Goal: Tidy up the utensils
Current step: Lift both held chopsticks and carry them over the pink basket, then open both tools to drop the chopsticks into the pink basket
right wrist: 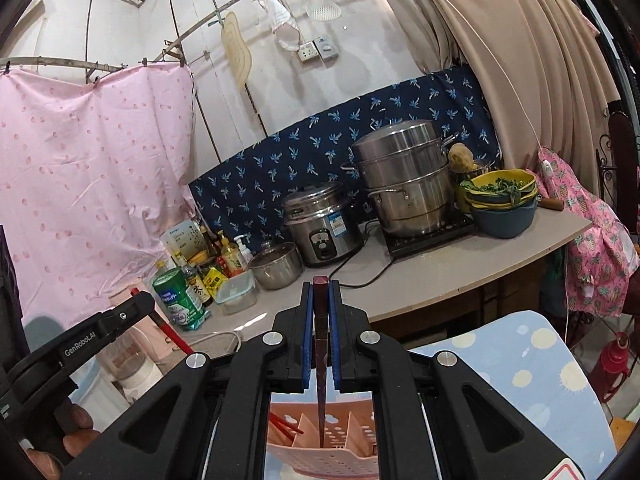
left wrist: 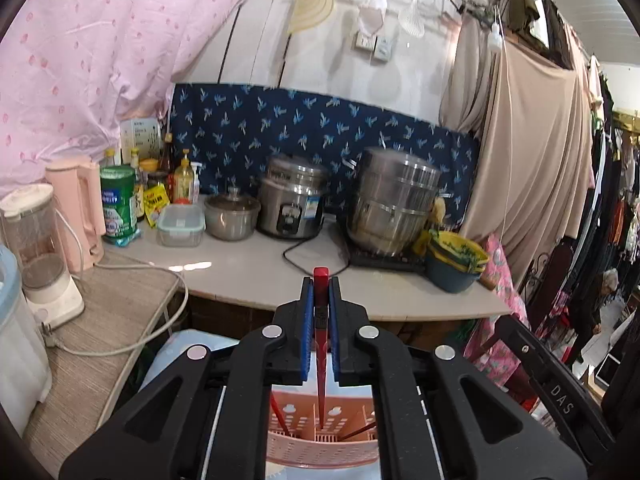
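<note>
My left gripper [left wrist: 321, 284] is shut on a red chopstick [left wrist: 321, 344] that hangs point-down over a pink slotted utensil holder [left wrist: 320, 440]. The right gripper [right wrist: 321, 288] is shut on a dark maroon chopstick [right wrist: 321, 360], its tip reaching into the same pink utensil holder [right wrist: 332, 456]. More red chopsticks [right wrist: 284, 426] lean in the holder's left compartment. The left gripper's body [right wrist: 80, 344], held by a hand [right wrist: 76, 436], shows at the left of the right wrist view with its red chopstick [right wrist: 176, 338] sticking out.
Ahead is a kitchen counter [left wrist: 256, 272] with a rice cooker [left wrist: 294, 204], a steel steamer pot [left wrist: 394, 200], a small lidded pot [left wrist: 232, 216], bottles and a green can [left wrist: 118, 200]. A blender [left wrist: 40, 248] and pink kettle stand left. A person [left wrist: 596, 312] stands far right.
</note>
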Demonstrator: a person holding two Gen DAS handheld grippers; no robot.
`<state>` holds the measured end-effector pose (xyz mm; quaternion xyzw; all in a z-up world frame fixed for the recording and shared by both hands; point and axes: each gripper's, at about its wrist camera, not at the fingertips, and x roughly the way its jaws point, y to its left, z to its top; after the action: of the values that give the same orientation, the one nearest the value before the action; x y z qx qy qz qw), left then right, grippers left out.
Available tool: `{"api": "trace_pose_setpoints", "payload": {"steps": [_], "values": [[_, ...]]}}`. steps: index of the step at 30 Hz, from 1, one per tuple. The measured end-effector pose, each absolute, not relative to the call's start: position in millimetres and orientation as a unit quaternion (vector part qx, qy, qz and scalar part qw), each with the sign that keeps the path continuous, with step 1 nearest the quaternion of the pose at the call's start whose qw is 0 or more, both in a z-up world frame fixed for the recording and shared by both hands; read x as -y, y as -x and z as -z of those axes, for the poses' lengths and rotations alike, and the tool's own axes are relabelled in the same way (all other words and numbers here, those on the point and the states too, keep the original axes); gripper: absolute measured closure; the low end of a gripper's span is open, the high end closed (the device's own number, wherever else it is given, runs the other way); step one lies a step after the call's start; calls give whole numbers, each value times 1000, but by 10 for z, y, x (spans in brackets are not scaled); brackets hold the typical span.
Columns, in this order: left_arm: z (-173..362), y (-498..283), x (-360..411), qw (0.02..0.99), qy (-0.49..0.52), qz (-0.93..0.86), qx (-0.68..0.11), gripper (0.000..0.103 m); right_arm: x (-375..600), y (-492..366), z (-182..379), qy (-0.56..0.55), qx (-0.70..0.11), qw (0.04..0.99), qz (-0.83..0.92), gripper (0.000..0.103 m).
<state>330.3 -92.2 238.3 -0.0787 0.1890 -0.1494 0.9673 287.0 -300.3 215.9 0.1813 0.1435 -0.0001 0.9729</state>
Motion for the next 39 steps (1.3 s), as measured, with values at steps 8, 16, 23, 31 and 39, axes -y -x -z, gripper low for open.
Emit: {"api": "trace_pose_setpoints", "payload": {"steps": [8, 16, 23, 31, 39], "values": [[-2024, -3445, 947, 959, 73, 147, -230, 96, 2958, -3026, -1779, -174, -187, 967, 0, 95], [-1937, -3407, 838, 954, 81, 144, -248, 85, 2968, -2847, -1774, -176, -182, 967, 5, 80], [-1947, -3056, 674, 957, 73, 143, -243, 67, 2961, -2461, -1757, -176, -181, 968, 2, 71], [-1705, -2556, 530, 953, 36, 139, -267, 67, 2830, -1926, -1512, -166, -211, 963, -10, 69], [-1341, -2097, 455, 944, 2, 122, -306, 67, 2600, -1432, -1195, -147, -248, 957, -21, 69]]}}
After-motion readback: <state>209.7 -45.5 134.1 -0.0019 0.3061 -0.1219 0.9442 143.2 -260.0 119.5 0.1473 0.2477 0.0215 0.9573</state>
